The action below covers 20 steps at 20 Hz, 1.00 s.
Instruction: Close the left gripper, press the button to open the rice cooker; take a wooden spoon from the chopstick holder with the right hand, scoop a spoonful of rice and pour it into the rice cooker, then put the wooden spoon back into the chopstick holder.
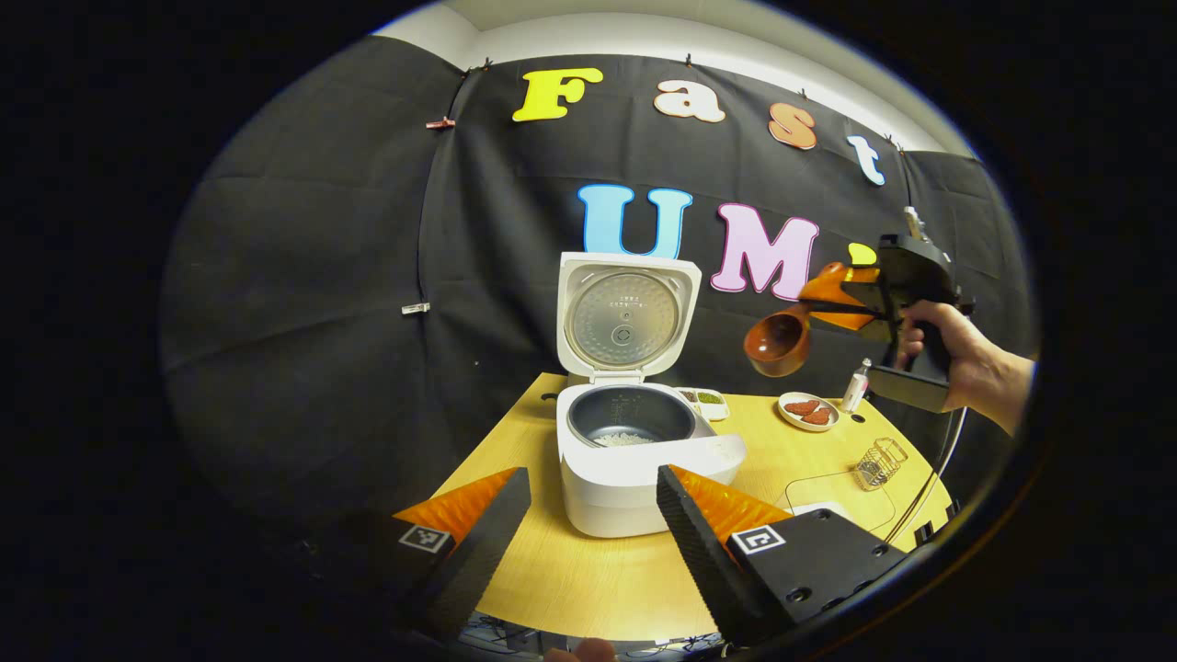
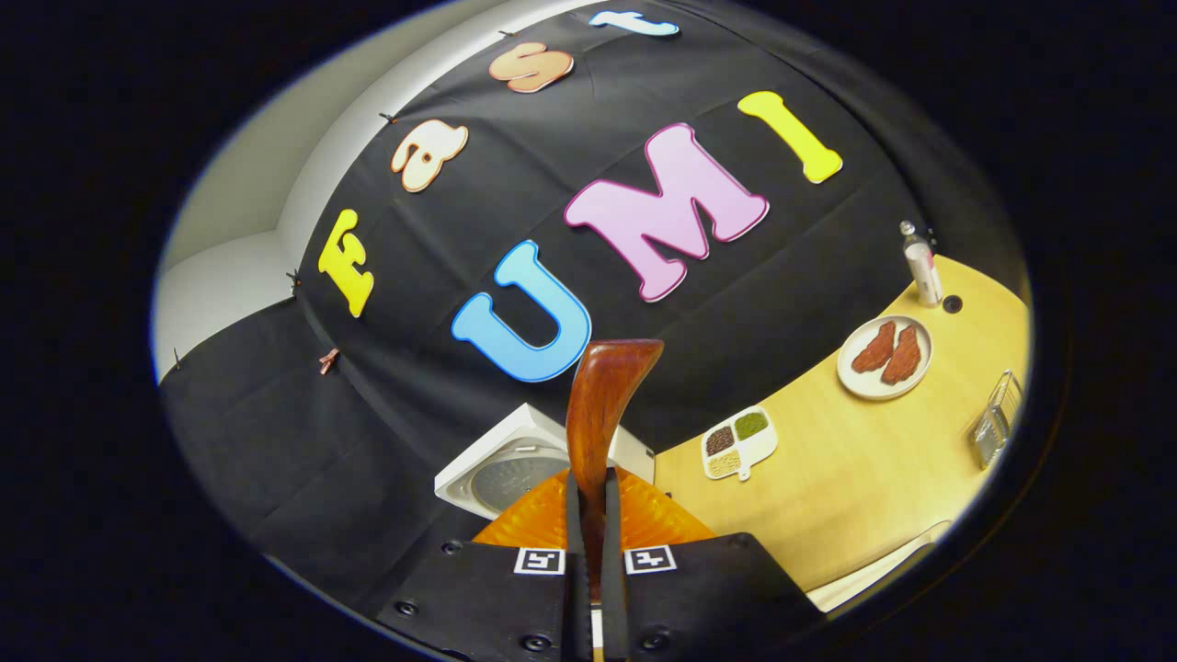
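worktop: round pale wooden worktop (image 1: 588, 570) carrying the cooker.
rice cooker: white rice cooker (image 1: 625, 478), lid upright and open, a little white rice in its dark pot.
left hand-held gripper (image 1: 588, 515): fingers spread apart, empty, just before the cooker.
right hand-held gripper (image 2: 588, 552): clamped on the handle of the brown wooden spoon (image 2: 602, 405), held high to the cooker's right.
chopstick holder: small wire chopstick holder (image 1: 880, 462) near the worktop's right edge.

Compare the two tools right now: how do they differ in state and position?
The left tool is open and holds nothing; the right tool is shut on the wooden spoon. The left tool sits low, facing the open rice cooker; the right tool is held high, to the right of the cooker's raised lid. Both are above the wooden table, clear of the cooker.
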Available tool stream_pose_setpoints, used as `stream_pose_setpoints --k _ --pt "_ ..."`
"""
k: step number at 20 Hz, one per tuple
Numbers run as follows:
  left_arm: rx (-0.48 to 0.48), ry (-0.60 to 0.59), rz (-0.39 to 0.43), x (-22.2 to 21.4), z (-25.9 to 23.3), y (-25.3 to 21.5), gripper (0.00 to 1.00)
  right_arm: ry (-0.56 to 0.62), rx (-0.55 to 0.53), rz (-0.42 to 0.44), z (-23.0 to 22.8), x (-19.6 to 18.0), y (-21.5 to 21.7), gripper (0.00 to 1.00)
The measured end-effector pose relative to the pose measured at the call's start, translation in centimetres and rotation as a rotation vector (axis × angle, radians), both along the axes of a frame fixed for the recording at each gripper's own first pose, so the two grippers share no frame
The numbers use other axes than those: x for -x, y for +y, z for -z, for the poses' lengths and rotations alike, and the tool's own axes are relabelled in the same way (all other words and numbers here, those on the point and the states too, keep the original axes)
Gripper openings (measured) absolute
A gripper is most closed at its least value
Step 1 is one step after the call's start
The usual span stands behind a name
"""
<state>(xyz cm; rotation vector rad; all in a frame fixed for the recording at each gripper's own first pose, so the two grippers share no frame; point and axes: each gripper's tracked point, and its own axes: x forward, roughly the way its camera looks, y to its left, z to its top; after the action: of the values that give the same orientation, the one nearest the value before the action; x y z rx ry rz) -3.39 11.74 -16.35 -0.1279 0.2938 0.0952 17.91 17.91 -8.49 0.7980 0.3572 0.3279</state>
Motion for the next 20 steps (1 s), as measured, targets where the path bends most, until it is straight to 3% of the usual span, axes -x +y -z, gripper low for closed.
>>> stream_pose_setpoints --k 1,2,12,20 --pt "-0.003 -0.004 0.001 0.0 -0.3 -0.4 0.95 -0.002 -0.004 0.018 -0.1 0.2 -1.8 0.14" --pt "-0.005 -0.009 -0.001 -0.1 -0.6 -0.6 0.96 -0.007 -0.008 0.036 -0.2 0.3 -3.8 0.09" --pt "0.048 -0.007 -0.033 -1.8 -1.7 -4.8 0.95 0.028 0.107 0.186 3.5 1.8 -23.1 0.09" --pt "0.020 0.035 -0.025 -3.4 -2.0 -10.3 0.95 0.123 0.242 0.207 12.7 1.1 -33.3 0.09"
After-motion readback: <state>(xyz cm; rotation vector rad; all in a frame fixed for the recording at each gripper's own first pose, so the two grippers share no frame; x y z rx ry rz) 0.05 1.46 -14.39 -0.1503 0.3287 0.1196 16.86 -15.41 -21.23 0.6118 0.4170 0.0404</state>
